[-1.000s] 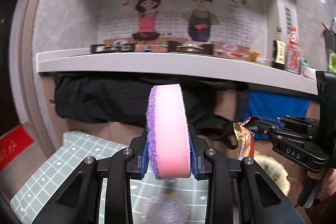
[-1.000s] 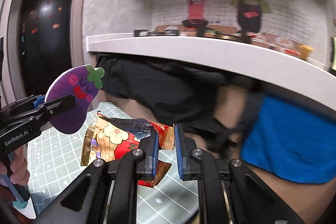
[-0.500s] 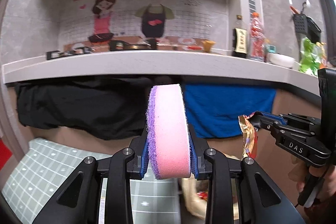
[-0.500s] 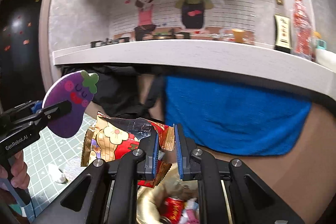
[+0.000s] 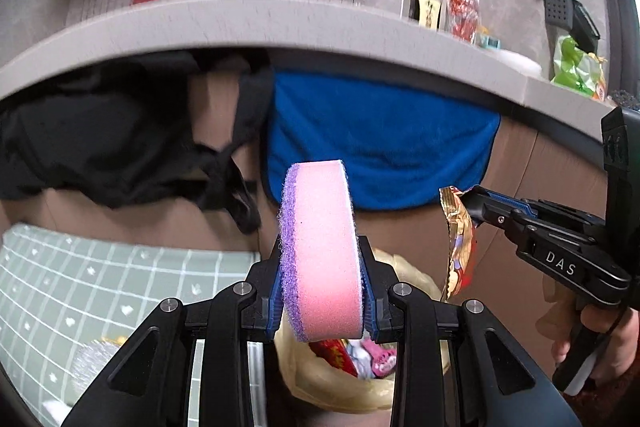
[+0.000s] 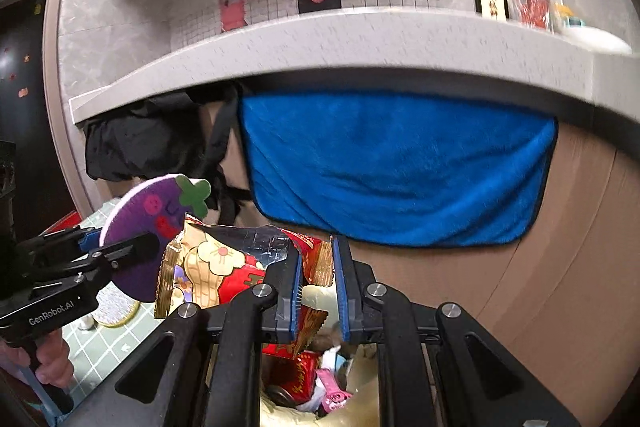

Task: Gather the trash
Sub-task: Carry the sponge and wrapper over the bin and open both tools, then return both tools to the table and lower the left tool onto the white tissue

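Two tongs are showing, one in each of the person's hands, and both are gripping trash above a bag. Left tongs (image 5: 322, 301) are clamping a round pink sponge (image 5: 320, 251) on edge, its purple scouring layer facing left; from the right wrist camera its purple side is showing an aubergine face with a green stem (image 6: 154, 223). Right tongs (image 6: 316, 291) are pinching a crumpled red and gold wrapper (image 6: 224, 267) by its right end, with the rest of it sticking out to the left of the pads; the left wrist camera is catching it edge-on, hanging from the tips (image 5: 458, 247).

One cream-coloured bag (image 5: 340, 391) is lying open just below both loads, its rim curling outward. Red packaging and a pink wrapper (image 6: 332, 393) are lying inside it. Sponge and wrapper are both sitting above the bag's mouth, neither touching it as far as I can tell.

Left of the bag, a green gridded mat (image 5: 80, 279) is covering the floor, and a round silvery piece with a gold edge (image 6: 114, 307) is lying on it beside a small white scrap. Behind, a grey worktop (image 5: 280, 27) is running across the scene, carrying a dark bottle (image 5: 426, 7) and an orange-capped bottle (image 5: 464, 5). Below its edge a blue towel (image 6: 396, 167) and black cloth (image 5: 100, 143) are hanging against a brown cabinet front. A hand (image 5: 600, 339) is gripping the right handle, and fingers (image 6: 48, 363) are wrapping the left one.
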{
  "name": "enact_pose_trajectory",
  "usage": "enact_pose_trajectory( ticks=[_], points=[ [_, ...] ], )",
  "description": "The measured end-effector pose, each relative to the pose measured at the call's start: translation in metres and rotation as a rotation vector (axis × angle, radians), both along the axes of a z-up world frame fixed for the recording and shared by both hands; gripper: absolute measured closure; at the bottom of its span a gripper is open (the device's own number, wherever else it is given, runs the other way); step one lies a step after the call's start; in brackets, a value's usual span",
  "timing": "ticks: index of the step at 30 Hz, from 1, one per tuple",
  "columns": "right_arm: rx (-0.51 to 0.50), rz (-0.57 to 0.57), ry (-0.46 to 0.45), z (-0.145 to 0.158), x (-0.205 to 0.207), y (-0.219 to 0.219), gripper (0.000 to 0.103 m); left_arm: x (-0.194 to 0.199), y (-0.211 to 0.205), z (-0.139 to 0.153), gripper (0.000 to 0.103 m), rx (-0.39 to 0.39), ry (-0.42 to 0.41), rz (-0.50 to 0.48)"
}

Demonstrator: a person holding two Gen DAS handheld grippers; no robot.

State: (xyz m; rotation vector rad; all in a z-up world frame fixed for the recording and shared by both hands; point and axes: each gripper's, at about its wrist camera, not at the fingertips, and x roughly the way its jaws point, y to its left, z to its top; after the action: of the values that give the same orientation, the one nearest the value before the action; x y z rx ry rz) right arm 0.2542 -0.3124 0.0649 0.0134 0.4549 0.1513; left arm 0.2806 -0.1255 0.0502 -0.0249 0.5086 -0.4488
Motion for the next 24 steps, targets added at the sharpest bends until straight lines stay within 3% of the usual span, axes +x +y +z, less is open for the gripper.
enact_pose_trajectory(
  ticks=[9, 12, 14, 15, 16, 18, 24],
  points=[
    [0.026, -0.023, 0.109, -0.042, 0.018, -0.015, 0.089, 0.029, -0.017, -0.037, 0.071, -0.015, 0.124, -0.055],
    [0.037, -0.03, 0.142, -0.054, 0.026, -0.019, 0.089, 0.041, -0.016, -0.048, 0.068, -0.056, 0.18, -0.09],
    [0.059, -0.019, 0.182, -0.064, 0.033, -0.022, 0.081, 0.048, -0.015, -0.053, 0.058, -0.094, 0.227, -0.124],
    [0.064, -0.008, 0.245, -0.075, 0.04, -0.022, 0.079, 0.052, -0.014, -0.055, 0.054, -0.106, 0.253, -0.139],
    [0.061, -0.007, 0.292, -0.083, 0.045, -0.022, 0.073, 0.056, -0.012, -0.056, 0.054, -0.114, 0.274, -0.142],
    [0.038, -0.019, 0.369, -0.102, 0.051, -0.02, 0.072, 0.06, -0.006, -0.056, 0.054, -0.127, 0.294, -0.129],
    [0.017, -0.018, 0.412, -0.114, 0.046, -0.012, 0.065, 0.062, 0.026, -0.049, 0.054, -0.141, 0.305, -0.051]
  ],
)
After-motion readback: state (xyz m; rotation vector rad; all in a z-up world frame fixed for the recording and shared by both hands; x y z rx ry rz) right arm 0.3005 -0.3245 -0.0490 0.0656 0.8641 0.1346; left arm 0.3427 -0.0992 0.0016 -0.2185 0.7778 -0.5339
